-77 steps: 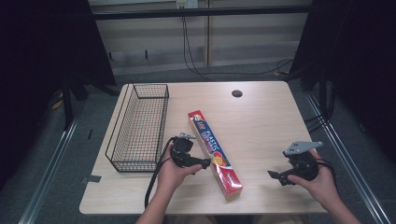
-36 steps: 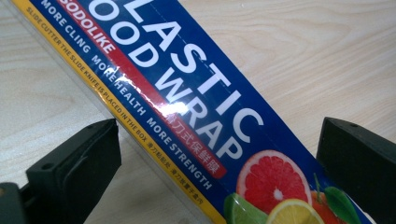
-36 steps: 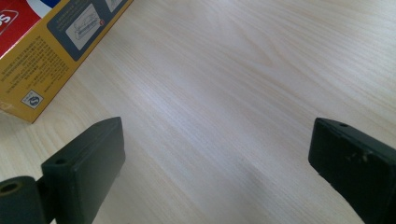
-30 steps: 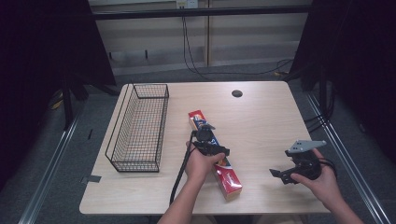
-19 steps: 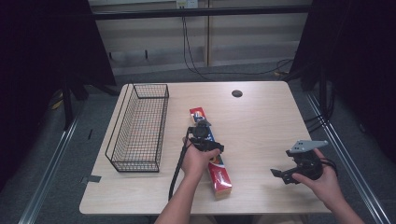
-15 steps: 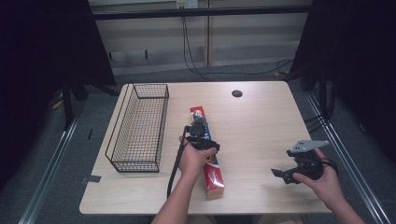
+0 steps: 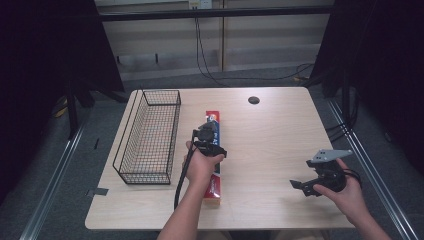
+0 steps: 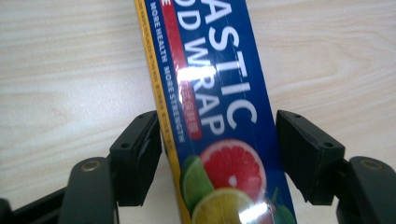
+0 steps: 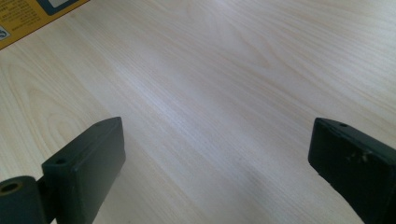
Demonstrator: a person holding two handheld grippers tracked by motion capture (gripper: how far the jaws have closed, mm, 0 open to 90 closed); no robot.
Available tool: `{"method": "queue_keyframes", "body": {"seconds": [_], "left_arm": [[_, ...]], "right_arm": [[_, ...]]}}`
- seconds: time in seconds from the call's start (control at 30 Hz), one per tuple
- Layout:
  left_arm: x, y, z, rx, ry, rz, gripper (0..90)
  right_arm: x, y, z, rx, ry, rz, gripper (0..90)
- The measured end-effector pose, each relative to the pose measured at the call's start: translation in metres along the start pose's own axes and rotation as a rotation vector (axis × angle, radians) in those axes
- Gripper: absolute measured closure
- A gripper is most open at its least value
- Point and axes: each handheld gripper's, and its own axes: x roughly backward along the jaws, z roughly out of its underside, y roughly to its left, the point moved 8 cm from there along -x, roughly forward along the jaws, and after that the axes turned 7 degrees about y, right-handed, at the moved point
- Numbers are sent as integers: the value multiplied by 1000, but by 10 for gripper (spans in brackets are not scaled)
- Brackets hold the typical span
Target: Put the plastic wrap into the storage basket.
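Left gripper view: hand-held gripper point(image 8: 219, 154) astride plastic-wrap box point(image 8: 210, 107).

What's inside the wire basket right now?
The wire basket holds nothing visible; tabletop shows through its mesh. The plastic wrap box lies beside it, between the left gripper jaws.

Wire basket point(image 7: 150, 137) set on the table point(image 7: 280, 130) at its left side, plastic wrap box point(image 7: 214, 150) laid lengthwise just right of it, left gripper point(image 7: 209, 134) placed over the box, right gripper point(image 7: 305, 186) held well apart near the right front corner
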Motion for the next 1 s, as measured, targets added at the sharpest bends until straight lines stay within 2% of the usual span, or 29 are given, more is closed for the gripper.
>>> {"method": "queue_keyframes", "body": {"seconds": [0.13,0.17,0.27,0.3,0.33,0.4,0.43,0.5,0.53,0.7,0.97,1.0], "left_arm": [[-6,1,-2,11,17,5,307],[-9,1,-3,24,30,3,318],[-10,1,-5,24,35,-5,335],[-8,1,-5,19,61,-23,345],[-8,1,-5,19,61,-23,357],[-5,2,-7,12,69,-70,394],[-4,3,-7,-11,76,-82,410],[-4,3,-7,-20,83,-91,419],[-2,3,-6,-27,110,-92,425],[9,6,-9,-49,136,-107,432],[24,8,-12,-53,149,-98,435],[26,8,-12,-44,154,-92,435]], "right_arm": [[0,-2,0,11,-7,5,42],[-1,-3,0,9,-7,5,42],[-1,-3,2,1,3,5,42],[-1,-4,2,5,4,8,42],[-1,-4,1,7,1,7,42],[-1,-3,1,1,-1,4,42],[-1,-3,1,4,-5,-1,42],[-1,-3,0,13,-9,-1,42],[0,-3,0,18,-13,2,42],[0,-3,0,9,-14,1,42],[0,-3,1,12,-9,0,40],[0,-3,1,13,-12,1,39]]}}
